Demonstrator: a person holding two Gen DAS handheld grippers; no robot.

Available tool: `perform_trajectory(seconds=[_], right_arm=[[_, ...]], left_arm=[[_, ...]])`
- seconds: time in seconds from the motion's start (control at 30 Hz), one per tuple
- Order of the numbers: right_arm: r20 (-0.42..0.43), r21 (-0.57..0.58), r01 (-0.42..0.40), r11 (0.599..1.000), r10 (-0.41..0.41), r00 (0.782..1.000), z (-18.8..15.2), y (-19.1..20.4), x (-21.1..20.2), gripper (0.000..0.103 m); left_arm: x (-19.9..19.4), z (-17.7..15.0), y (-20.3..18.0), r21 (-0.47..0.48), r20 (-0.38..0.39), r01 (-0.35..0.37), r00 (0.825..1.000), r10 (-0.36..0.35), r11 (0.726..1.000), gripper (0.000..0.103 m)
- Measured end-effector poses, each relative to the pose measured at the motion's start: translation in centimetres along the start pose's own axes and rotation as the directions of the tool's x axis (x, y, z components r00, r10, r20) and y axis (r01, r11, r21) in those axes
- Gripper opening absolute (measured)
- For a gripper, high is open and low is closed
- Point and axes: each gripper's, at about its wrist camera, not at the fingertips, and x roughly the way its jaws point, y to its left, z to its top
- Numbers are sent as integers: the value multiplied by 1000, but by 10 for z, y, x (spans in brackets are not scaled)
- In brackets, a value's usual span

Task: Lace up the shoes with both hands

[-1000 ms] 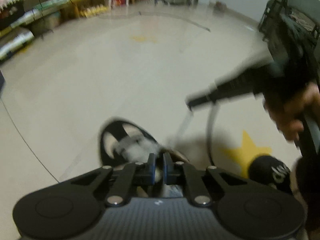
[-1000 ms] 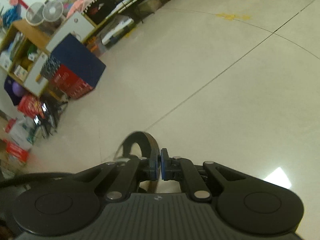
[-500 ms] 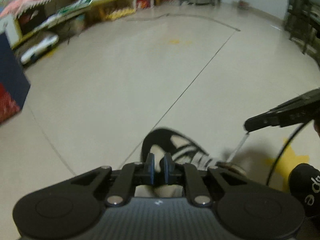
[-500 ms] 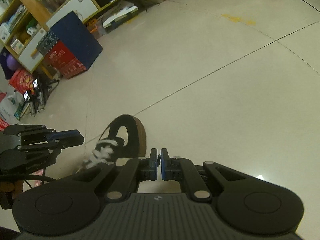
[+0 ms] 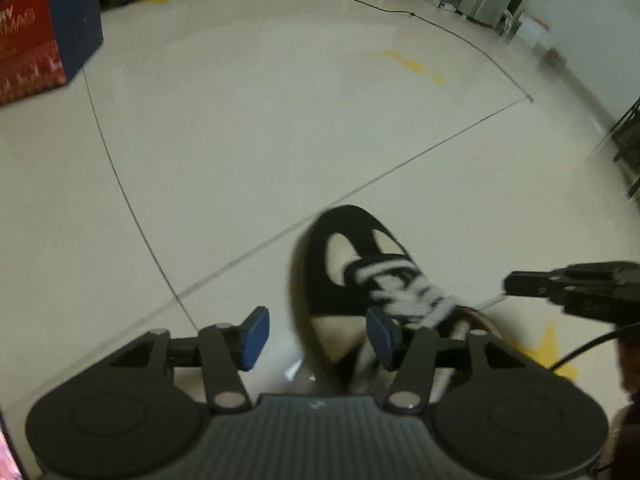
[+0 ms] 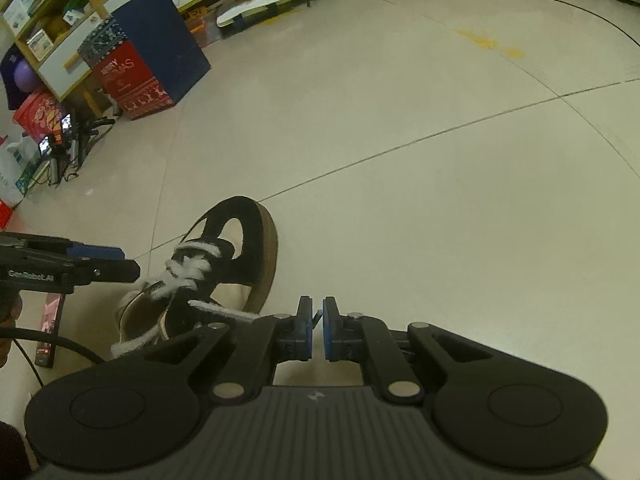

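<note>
Right now your left gripper [image 5: 316, 338] is spreading its jaws, and nothing sits between the blue pads [image 5: 254, 338]; only bare floor [image 5: 280, 128] and the near flank of the shoe [image 5: 360, 280] show through the gap. Your right gripper [image 6: 318, 330] is pinched almost shut on the tip of the white lace [image 6: 224, 312], which runs from those pads leftward and back to the eyelets. From there, the shoe stands on the floor between your two tools, toe pointing away from you, its long axis running roughly along your line of sight. In the left wrist view the laced throat lies just beyond and right of the right pad. So the free left tool looks nearer to the loose lace end [image 6: 132, 346] by the collar.
</note>
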Motion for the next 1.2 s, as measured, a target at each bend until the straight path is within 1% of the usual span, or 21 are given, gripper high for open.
perform_trajectory(seconds=[0.07,0.13,0.23,0.37,0.5,0.53,0.63,0.7,0.77,0.83,0.93,1.03,1.13,1.2], right_arm=[[-15,10,2,1000,-2,1000,-1,1,2,6],[-16,-12,6,1000,-6,1000,-2,4,4,6],[-22,-48,16,999,-17,1000,0,6,4,6],[-20,-89,63,994,-65,998,0,8,5,6],[-47,-78,92,993,-96,994,-3,7,11,6],[-48,-76,90,993,-94,994,-3,7,11,6],[-47,-73,43,996,-46,998,-4,9,11,6],[-42,-91,45,995,-49,998,-4,13,12,6],[-36,-109,48,993,-52,998,-4,18,12,6],[-39,-106,43,993,-48,998,-4,18,13,6],[-56,-49,28,998,-30,998,-5,12,16,6],[-59,-50,24,998,-27,998,-5,13,17,6],[-59,-47,19,999,-21,998,-4,12,15,6],[-56,-33,14,999,-16,998,-4,10,14,6]], left_arm=[[-3,-3,-2,4,-6,8,1000,-8,1000,59],[-7,-6,-2,3,1,6,1000,-6,1000,60],[-12,-9,3,-37,0,20,1000,-20,999,61],[-10,-14,10,-97,-23,50,998,-52,994,62],[-10,-18,12,-99,-30,55,998,-58,994,63],[-11,-19,13,-101,-28,55,998,-58,993,63],[-11,-21,18,-120,-31,53,998,-57,991,63],[-10,-23,22,-151,-38,59,997,-66,987,63],[-11,-27,25,-180,-43,82,995,-91,980,63],[-13,-32,24,-179,-35,103,993,-111,978,63],[-16,-37,17,-138,-32,144,988,-149,980,63],[-17,-37,5,-91,-29,170,985,-173,981,63],[-12,-36,-4,-65,-46,187,981,-190,980,62],[-8,-37,-2,-93,-54,211,975,-216,973,61]])
